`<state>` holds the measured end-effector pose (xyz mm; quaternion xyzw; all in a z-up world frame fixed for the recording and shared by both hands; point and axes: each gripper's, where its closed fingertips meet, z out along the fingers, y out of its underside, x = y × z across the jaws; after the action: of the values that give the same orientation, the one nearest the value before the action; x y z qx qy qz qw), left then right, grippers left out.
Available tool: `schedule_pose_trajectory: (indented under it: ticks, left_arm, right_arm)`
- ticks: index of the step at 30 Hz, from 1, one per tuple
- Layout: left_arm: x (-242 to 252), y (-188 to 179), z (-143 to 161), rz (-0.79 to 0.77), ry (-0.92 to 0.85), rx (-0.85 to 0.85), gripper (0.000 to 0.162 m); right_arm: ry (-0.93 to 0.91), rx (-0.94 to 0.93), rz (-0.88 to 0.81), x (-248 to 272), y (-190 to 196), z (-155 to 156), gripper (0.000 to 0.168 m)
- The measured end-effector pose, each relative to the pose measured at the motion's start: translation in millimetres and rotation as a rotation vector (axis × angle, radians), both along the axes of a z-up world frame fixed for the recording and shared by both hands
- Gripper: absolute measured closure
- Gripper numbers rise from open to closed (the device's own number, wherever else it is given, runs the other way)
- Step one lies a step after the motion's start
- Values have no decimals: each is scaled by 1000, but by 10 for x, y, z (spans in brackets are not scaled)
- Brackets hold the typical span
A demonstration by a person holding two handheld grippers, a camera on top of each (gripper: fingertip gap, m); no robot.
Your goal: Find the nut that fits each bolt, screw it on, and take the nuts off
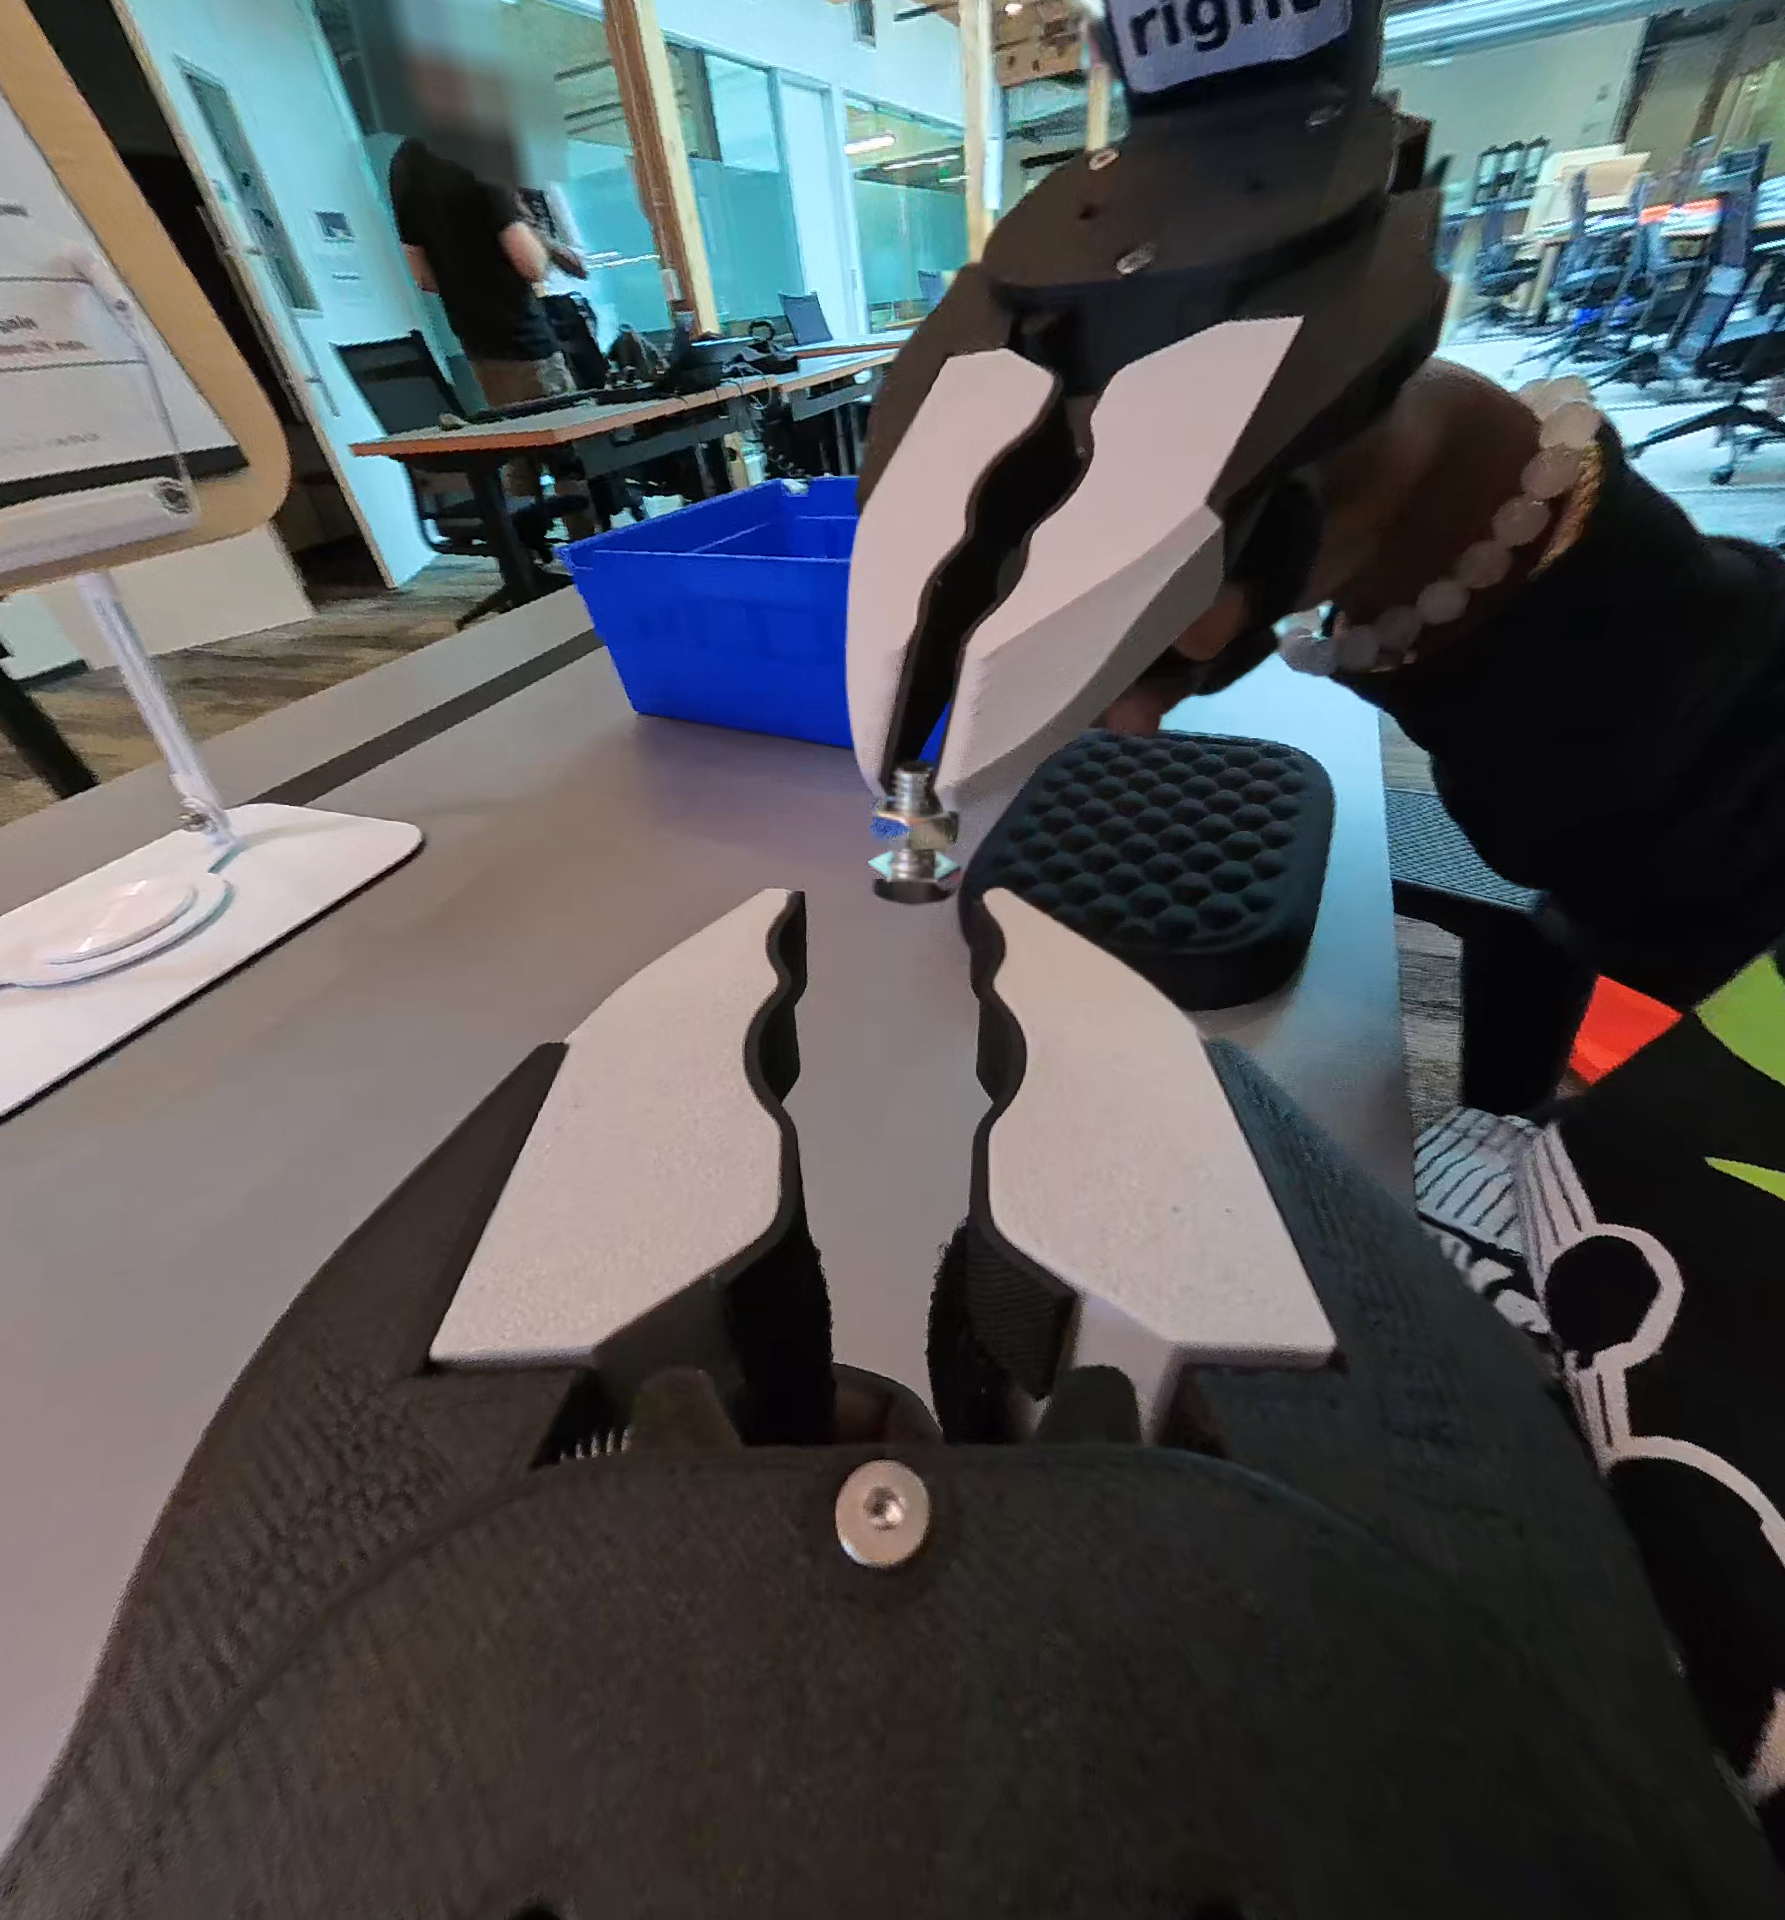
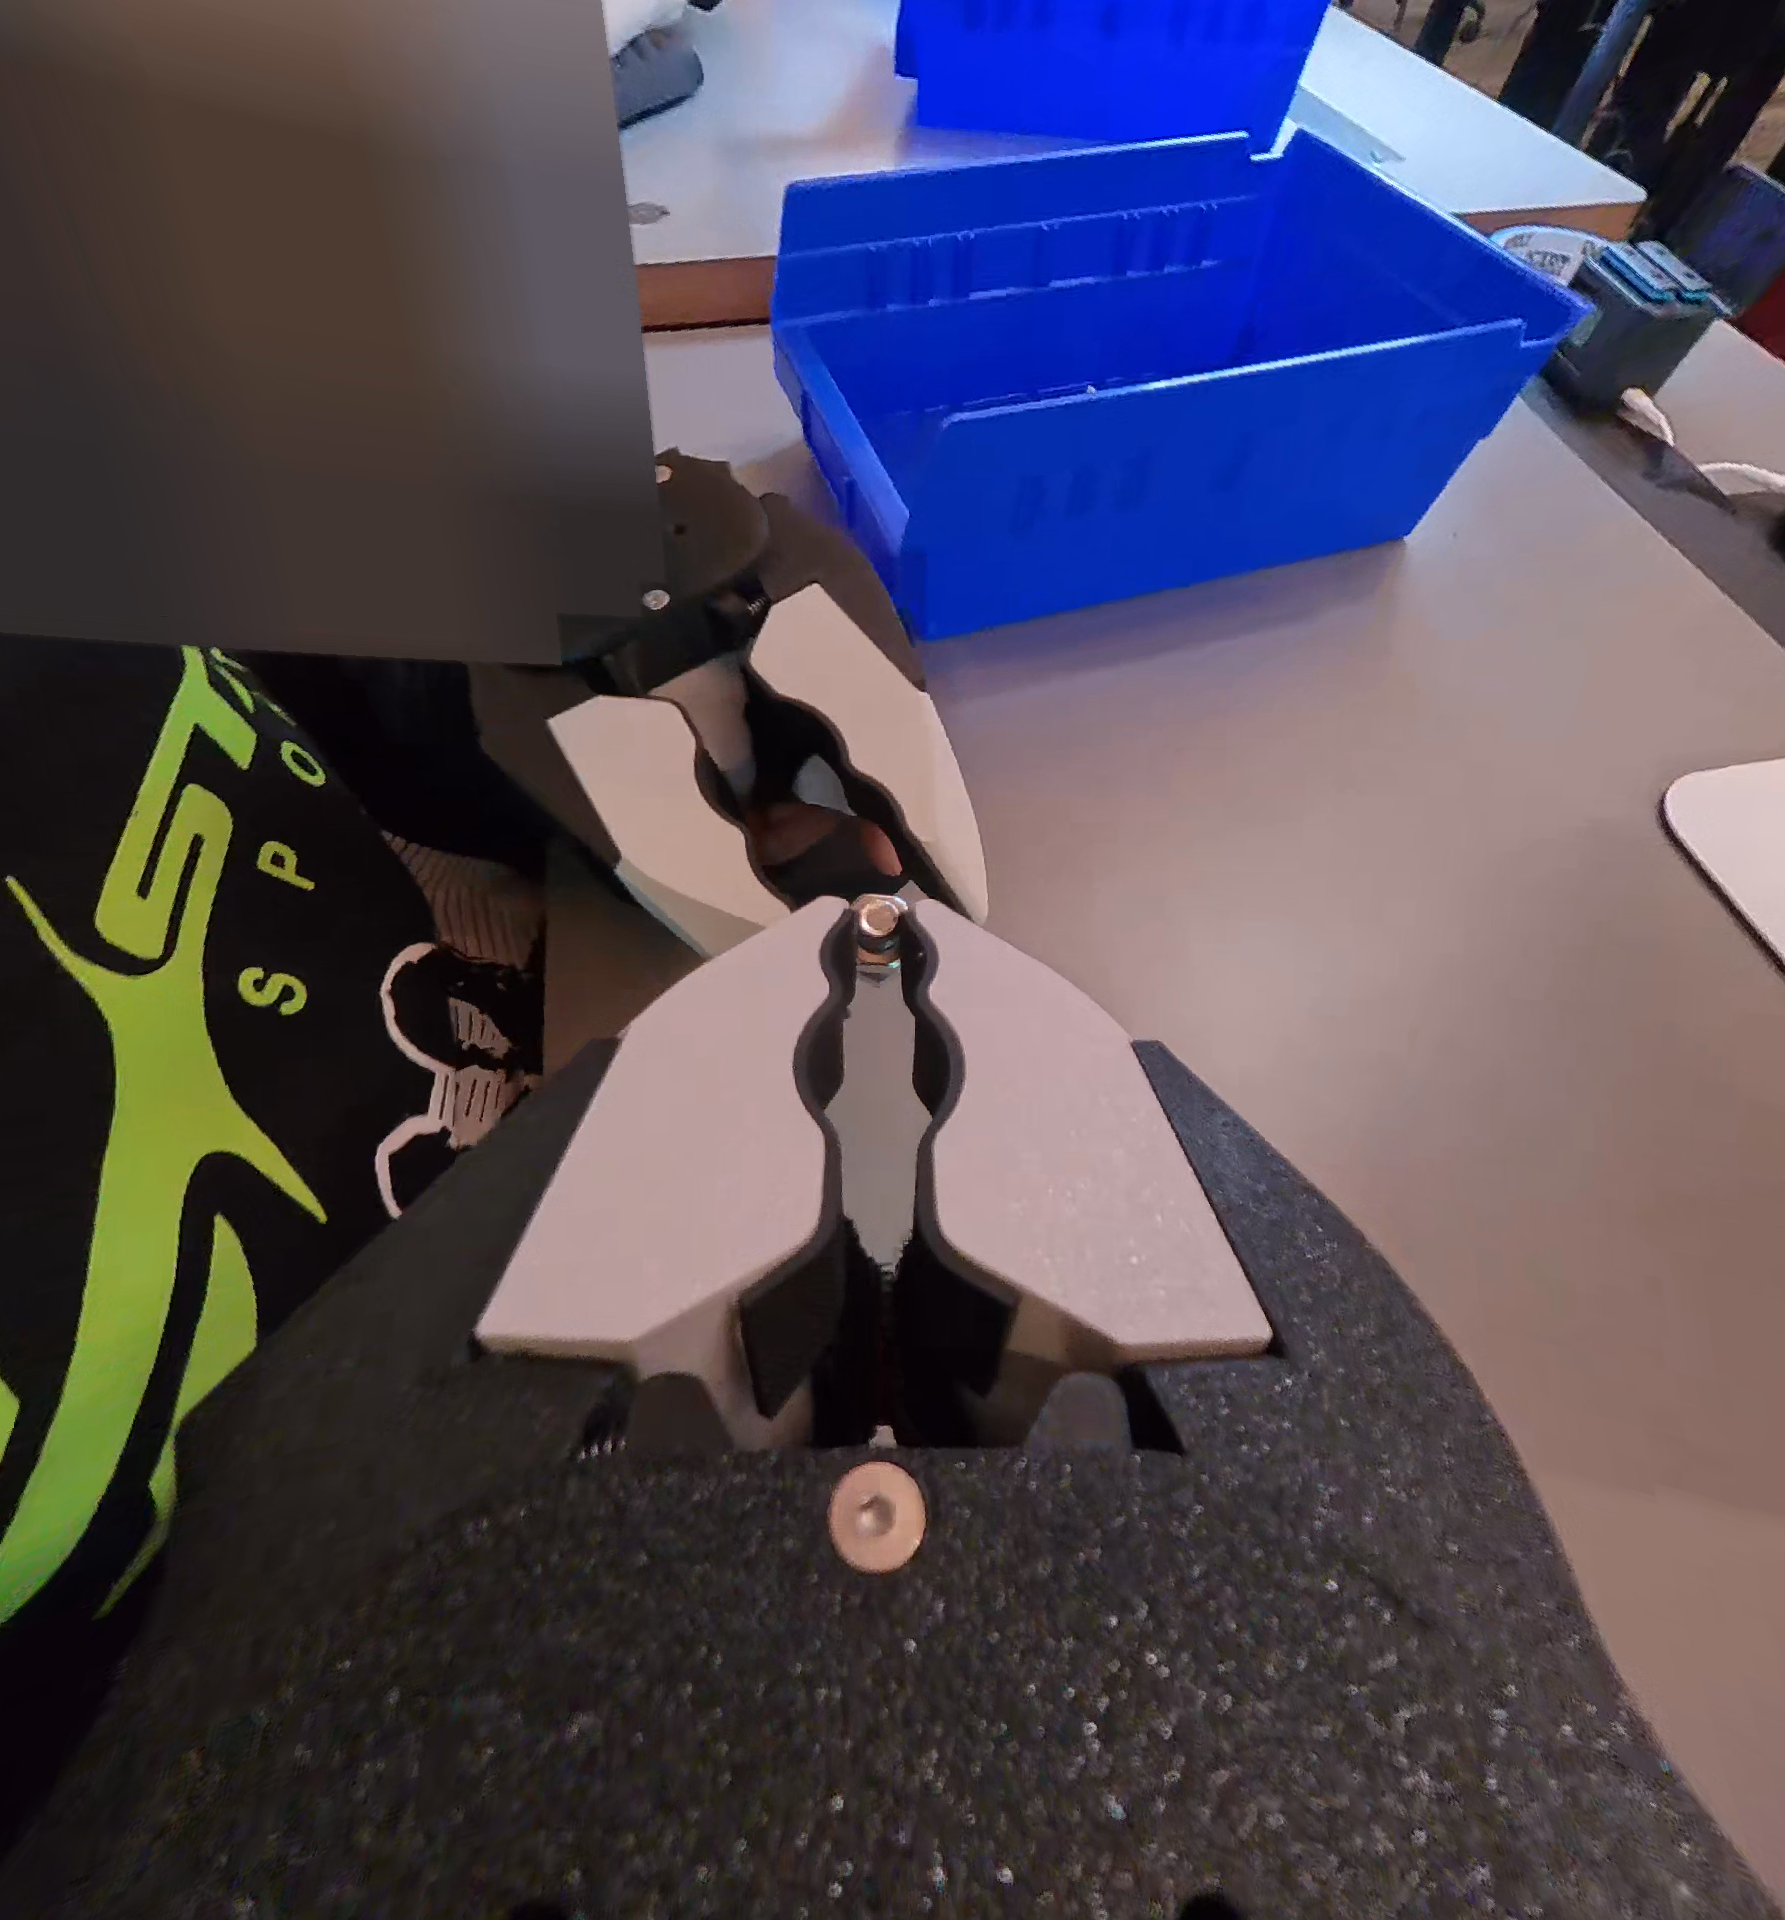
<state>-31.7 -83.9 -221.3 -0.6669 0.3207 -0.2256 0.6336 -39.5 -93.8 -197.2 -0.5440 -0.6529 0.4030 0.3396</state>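
My right gripper (image 1: 914,774) reaches down from above and is shut on the threaded end of a silver bolt (image 1: 909,862), which hangs with its hex head down. A silver nut (image 1: 914,828) sits partway along the thread, just under the fingertips. My left gripper (image 1: 888,914) is open and empty, its tips just short of the bolt head, one to each side. In the right wrist view my right gripper (image 2: 872,920) pinches the bolt (image 2: 877,920) and the nut (image 2: 877,963) at its tips. The open left gripper (image 2: 815,862) lies just beyond.
A blue divided bin (image 1: 722,634) stands on the grey table (image 1: 400,1143) behind the bolt, also in the right wrist view (image 2: 1158,520). A black honeycomb pad (image 1: 1158,852) lies to the right. A white mat (image 1: 140,935) with a sign stand lies left. Only a small space, under 4 cm, lies between the two pairs of fingers.
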Motion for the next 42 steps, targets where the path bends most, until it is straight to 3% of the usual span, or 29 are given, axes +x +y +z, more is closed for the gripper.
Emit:
schedule_pose_trajectory:
  ticks: [10, 20, 24, 28, 30, 42]
  left_arm:
    - [-66, 139, -15, 200, 81, 65, 135]
    - [-86, 179, -21, 251, 95, 76, 147]
    - [-69, 148, 16, 207, 36, 67, 147]
    - [29, 32, 136, 43, -165, 10, 147]
    - [75, -32, 183, -56, -281, -38, 147]
    - [141, -145, 214, -187, -342, -47, 147]
  right_arm:
    - [20, -88, -137, -109, 101, 3, 161]
    - [42, -117, -159, -135, 104, 11, 161]
    - [82, -112, -137, -145, 74, 57, 160]
    - [234, -64, -97, -173, 32, 155, 124]
    - [317, -61, -94, -203, 6, 173, 116]
    - [440, -162, -56, -237, -72, 136, 129]
